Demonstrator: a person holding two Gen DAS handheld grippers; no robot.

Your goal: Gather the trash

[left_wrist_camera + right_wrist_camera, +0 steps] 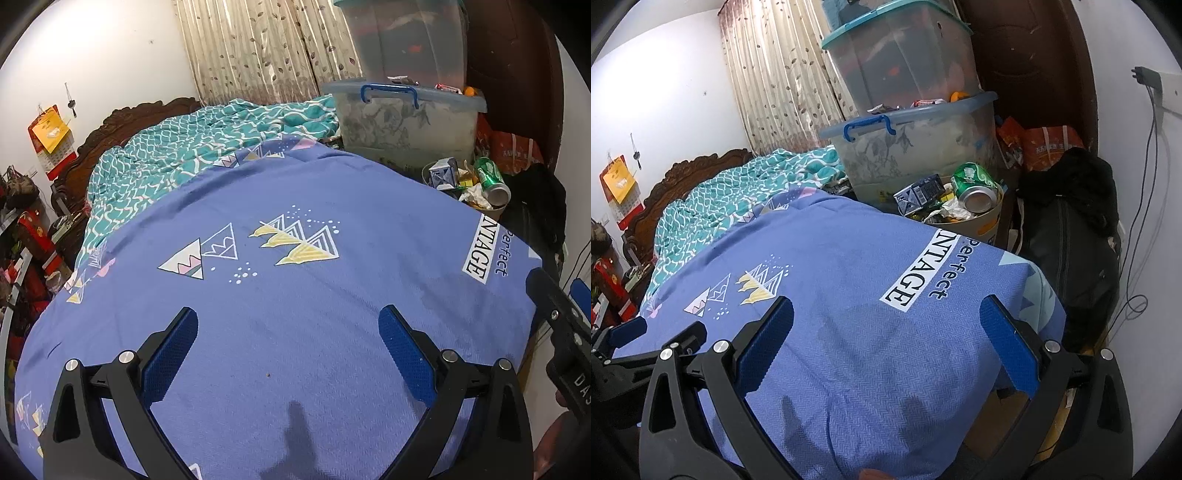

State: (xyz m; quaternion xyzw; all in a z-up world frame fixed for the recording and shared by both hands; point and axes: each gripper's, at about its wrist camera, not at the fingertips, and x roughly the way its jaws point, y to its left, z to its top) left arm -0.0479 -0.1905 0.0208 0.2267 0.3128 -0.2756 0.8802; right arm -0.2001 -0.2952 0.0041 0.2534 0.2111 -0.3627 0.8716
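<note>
A round trash bin stands on the floor beyond the bed's far right corner, heaped with trash. On top lie a green drink can, a dark blue carton and crumpled paper. The left wrist view shows the same bin, can and carton at the right. My left gripper hangs open over the blue bedsheet, holding nothing. My right gripper is open too, empty, above the sheet's right part near the printed "Perfect" label.
Two stacked clear storage boxes stand behind the bin, against a curtain. A black bag and red bags sit by the dark door. A teal quilt covers the bed's far end. Cables hang on the right wall. Clutter fills the left floor.
</note>
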